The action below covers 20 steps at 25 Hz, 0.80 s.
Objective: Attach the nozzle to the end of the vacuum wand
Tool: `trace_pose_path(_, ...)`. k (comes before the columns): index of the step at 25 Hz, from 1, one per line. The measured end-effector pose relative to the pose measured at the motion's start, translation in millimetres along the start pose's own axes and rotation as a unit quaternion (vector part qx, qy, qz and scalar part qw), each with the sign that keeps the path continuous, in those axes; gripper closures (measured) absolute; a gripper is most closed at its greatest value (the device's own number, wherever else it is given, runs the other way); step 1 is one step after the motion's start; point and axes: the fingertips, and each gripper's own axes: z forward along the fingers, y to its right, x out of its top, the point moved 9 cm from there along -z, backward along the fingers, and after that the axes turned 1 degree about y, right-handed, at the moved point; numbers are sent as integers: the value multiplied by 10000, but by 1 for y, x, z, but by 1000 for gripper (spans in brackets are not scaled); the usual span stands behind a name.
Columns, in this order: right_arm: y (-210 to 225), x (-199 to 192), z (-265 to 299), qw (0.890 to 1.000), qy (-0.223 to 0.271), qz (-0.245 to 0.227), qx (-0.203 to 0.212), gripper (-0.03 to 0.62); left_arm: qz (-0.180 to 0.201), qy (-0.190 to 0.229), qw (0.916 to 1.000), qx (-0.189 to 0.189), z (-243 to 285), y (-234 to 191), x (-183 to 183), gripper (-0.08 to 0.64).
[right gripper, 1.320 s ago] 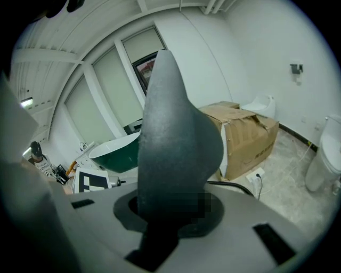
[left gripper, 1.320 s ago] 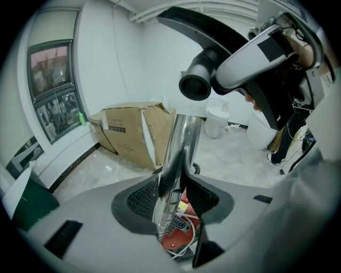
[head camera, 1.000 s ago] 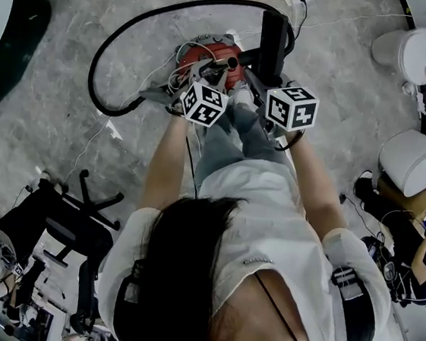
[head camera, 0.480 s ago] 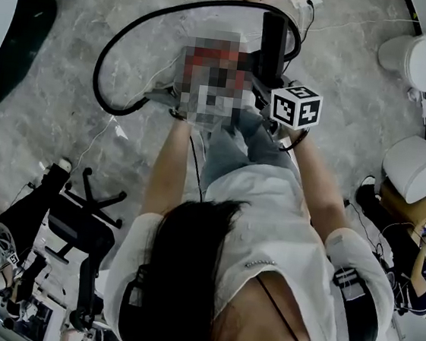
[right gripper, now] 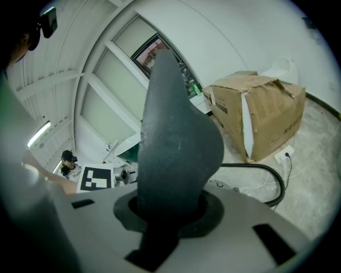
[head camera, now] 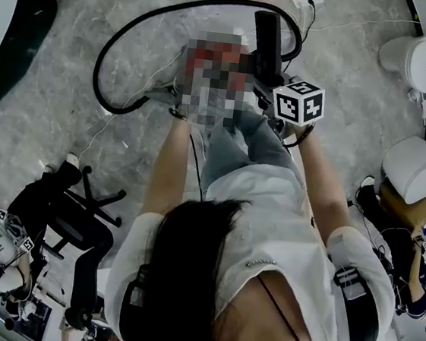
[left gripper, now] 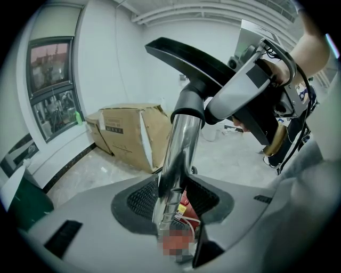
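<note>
Fingers [left gripper: 136,200] of the left gripper [left gripper: 171,210] are clamped on the smooth chrome wand [left gripper: 180,144], their textured black pads pressed against it; the wand rises tilted to a black collar. Fingers [right gripper: 216,213] of the right gripper [right gripper: 170,210] are closed narrowly on the matte dark-grey nozzle [right gripper: 176,133], a flat, flared head whose neck meets the wand's upper end. A glossy black hose [right gripper: 256,167] loops over the grey marbled stone floor [head camera: 52,109]. A dented cardboard box [left gripper: 128,133] stands by the white wall, near a dark-framed window [left gripper: 50,80]
</note>
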Motion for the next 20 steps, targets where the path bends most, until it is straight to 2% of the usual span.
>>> trace_pose_path(4,-2,3,2,9998,-106,-172,-33,503,100,-5,9999,-22,3,-2,-1,394)
trace_pose_path(11,-15,7,3,9951,-151,-892,-403,505,64,-21,10000,14,4,-3,2,394)
trace_pose_path(15,-19,4,1,9944,-138,-927,-480,506,32,-33,10000,25,2,-1,2,394)
trace_pose_path(20,-30,3,4,9889,-232,-1296,-691,506,20,-21,10000,-8,2,-3,1,394)
